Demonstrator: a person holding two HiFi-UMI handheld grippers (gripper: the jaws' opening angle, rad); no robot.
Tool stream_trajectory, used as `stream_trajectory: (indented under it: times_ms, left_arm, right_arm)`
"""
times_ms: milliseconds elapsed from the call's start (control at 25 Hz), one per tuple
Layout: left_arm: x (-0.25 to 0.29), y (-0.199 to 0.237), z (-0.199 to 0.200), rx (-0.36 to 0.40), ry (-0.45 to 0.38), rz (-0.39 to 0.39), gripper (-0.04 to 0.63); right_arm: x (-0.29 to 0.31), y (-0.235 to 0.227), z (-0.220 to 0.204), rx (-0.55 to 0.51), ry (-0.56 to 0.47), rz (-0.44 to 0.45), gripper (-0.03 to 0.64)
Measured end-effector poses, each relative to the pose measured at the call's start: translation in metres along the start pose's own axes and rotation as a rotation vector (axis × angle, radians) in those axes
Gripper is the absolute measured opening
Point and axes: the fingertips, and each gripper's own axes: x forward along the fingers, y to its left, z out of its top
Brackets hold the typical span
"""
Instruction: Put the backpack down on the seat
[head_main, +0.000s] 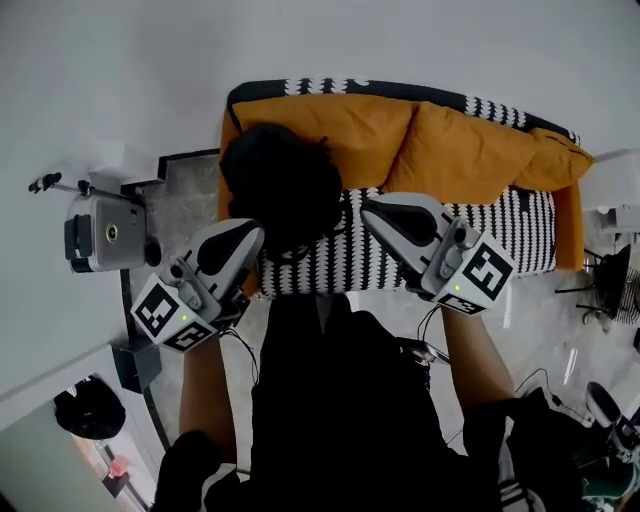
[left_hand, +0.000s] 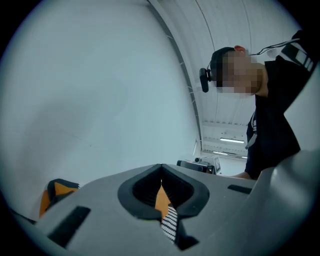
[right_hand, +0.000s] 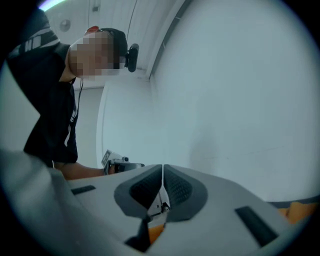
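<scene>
A black backpack (head_main: 281, 187) sits on the left part of the sofa seat (head_main: 385, 262), leaning on an orange back cushion (head_main: 350, 125). My left gripper (head_main: 250, 236) is just below and left of the bag, tips near its lower edge. My right gripper (head_main: 369, 209) is just to its right. In the left gripper view the left gripper (left_hand: 161, 176) has its jaws together with nothing between them; only a sliver of sofa shows below. The right gripper (right_hand: 162, 175) looks the same in the right gripper view, shut and empty. Both cameras point up at the wall.
The sofa has a black-and-white patterned seat and several orange cushions (head_main: 470, 150). A grey device on a stand (head_main: 105, 232) is on the floor to the left, and a dark chair frame (head_main: 608, 282) to the right. Cables (head_main: 530, 380) lie on the floor near my feet.
</scene>
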Motion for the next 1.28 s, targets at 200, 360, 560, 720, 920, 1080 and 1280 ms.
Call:
stream_trajectory:
  times_ms: [200, 360, 560, 720, 920, 1080, 1280]
  left_arm:
    - [-0.006, -0.081, 0.004, 0.047, 0.035, -0.03, 0.023]
    - [-0.016, -0.123, 0.009, 0.076, 0.049, -0.032, 0.024]
    - [-0.033, -0.162, 0.005, 0.118, 0.077, -0.028, 0.025]
    - [-0.047, -0.177, -0.005, 0.131, 0.136, -0.063, 0.025]
    - [-0.074, -0.194, -0.005, 0.105, 0.157, -0.131, 0.025]
    - [-0.108, -0.205, -0.006, 0.08, 0.149, -0.176, 0.025]
    - [-0.157, -0.214, -0.016, 0.078, 0.139, -0.209, 0.025]
  right_arm:
    - [-0.06, 0.049, 0.03, 0.02, -0.072, -0.015, 0.031]
    - [-0.091, 0.079, 0.047, 0.024, -0.12, -0.02, 0.031]
    - [-0.115, 0.108, 0.051, 0.019, -0.114, -0.016, 0.031]
    - [-0.117, 0.129, 0.049, 0.021, -0.107, -0.044, 0.031]
    - [-0.109, 0.157, 0.041, 0.027, -0.07, -0.098, 0.031]
    - [-0.097, 0.192, 0.028, 0.051, -0.035, -0.135, 0.031]
    - [-0.08, 0.246, 0.014, 0.101, -0.046, -0.146, 0.031]
